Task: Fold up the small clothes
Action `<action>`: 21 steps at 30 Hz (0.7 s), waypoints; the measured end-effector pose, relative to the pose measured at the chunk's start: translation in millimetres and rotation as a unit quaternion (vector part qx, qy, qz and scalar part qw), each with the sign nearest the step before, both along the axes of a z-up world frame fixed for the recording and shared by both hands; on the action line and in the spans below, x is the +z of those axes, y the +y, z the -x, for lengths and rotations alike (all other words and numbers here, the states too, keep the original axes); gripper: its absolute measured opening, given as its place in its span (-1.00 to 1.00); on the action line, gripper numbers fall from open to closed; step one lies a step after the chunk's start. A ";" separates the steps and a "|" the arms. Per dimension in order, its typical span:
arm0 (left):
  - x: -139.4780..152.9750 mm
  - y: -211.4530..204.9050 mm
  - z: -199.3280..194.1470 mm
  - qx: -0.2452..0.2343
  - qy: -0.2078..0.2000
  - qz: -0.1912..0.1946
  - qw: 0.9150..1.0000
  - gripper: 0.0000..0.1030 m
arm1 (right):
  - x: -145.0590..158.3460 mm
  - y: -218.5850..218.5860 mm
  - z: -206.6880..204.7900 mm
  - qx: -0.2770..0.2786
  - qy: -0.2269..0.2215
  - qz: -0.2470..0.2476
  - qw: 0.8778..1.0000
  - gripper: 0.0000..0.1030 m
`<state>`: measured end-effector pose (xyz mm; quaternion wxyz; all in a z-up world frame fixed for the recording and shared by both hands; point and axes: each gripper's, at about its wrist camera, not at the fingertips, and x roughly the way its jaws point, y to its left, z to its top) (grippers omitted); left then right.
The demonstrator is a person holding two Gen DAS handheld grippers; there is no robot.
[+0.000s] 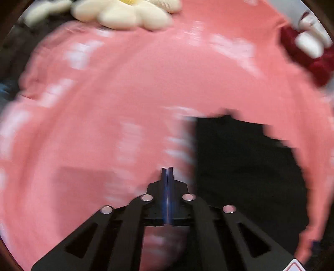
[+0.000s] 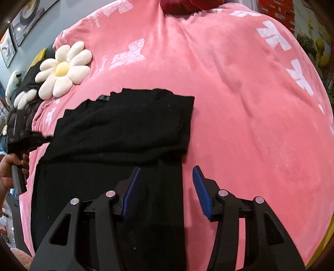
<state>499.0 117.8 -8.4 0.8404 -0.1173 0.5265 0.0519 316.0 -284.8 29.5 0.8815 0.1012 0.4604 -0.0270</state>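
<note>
A black garment lies on the pink blanket, partly folded, with an upper layer doubled over the lower part. My right gripper is open, its blue pads either side of the garment's right edge, just above it. In the left wrist view, which is motion-blurred, my left gripper is shut with nothing visible between its pads, over the pink blanket; the black garment lies to its right. The left gripper's body and the hand holding it show at the left edge of the right wrist view.
A white daisy-shaped cushion lies on the blanket beyond the garment's left end; it also shows in the left wrist view. A dark red plush item lies at the far right. The blanket has white butterfly prints.
</note>
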 end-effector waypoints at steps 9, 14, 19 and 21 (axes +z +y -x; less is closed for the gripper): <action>32.6 23.2 89.1 -0.047 -0.061 0.138 0.987 -0.16 | -19.0 -2.5 76.6 -0.012 0.047 0.004 0.999 0.11; 29.9 -5.1 162.2 -0.119 -0.041 0.111 0.986 0.15 | -25.6 -4.5 121.7 -0.026 0.075 -0.032 0.996 0.11; 27.2 -31.8 203.4 -0.158 -0.040 0.060 0.985 0.15 | -20.2 1.2 128.6 -0.020 0.063 -0.038 0.997 0.11; 30.9 -46.2 199.7 -0.174 -0.043 0.062 0.982 0.15 | -14.5 1.7 114.9 -0.014 0.047 -0.052 0.997 0.05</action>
